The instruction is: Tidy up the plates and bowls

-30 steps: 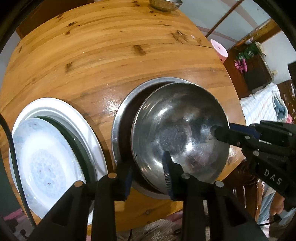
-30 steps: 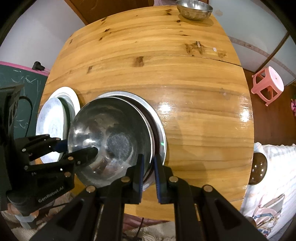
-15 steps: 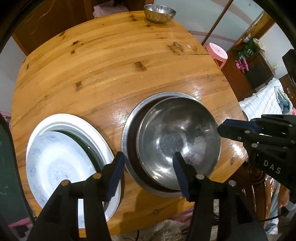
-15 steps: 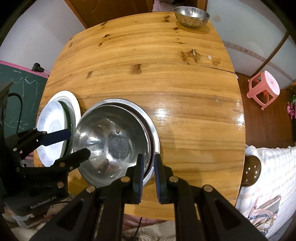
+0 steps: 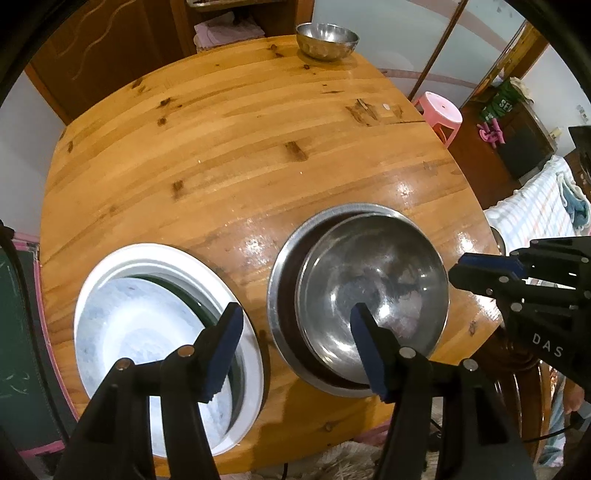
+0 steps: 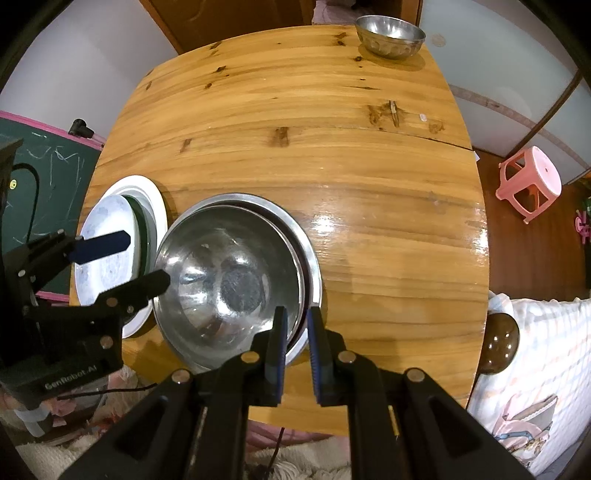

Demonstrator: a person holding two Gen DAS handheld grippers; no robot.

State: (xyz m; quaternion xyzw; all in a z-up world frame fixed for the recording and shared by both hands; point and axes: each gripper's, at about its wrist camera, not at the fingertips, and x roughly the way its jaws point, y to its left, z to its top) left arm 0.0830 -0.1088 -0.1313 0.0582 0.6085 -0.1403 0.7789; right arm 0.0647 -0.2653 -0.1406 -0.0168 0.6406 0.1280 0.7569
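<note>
Steel bowl point(image 5: 373, 306) sits nested in a larger bowl point(image 5: 284, 280); left jaws apart, right jaws nearly together.

On my worktop point(image 6: 369, 184), the big bowl point(image 6: 229, 280) sits nested in a wider basin point(image 6: 308, 258) near the front edge. Just left lies the plate stack point(image 6: 107, 258). A small bowl point(image 6: 389, 35) stands at the far edge.

Large steel bowl point(image 5: 373, 295) upright, nested in a wider steel basin point(image 5: 284, 280) at table's 6 o'clock edge, stacked white plates point(image 5: 155, 325) just beside at 8 o'clock, small steel bowl point(image 5: 327, 40) alone at 12 o'clock.
</note>
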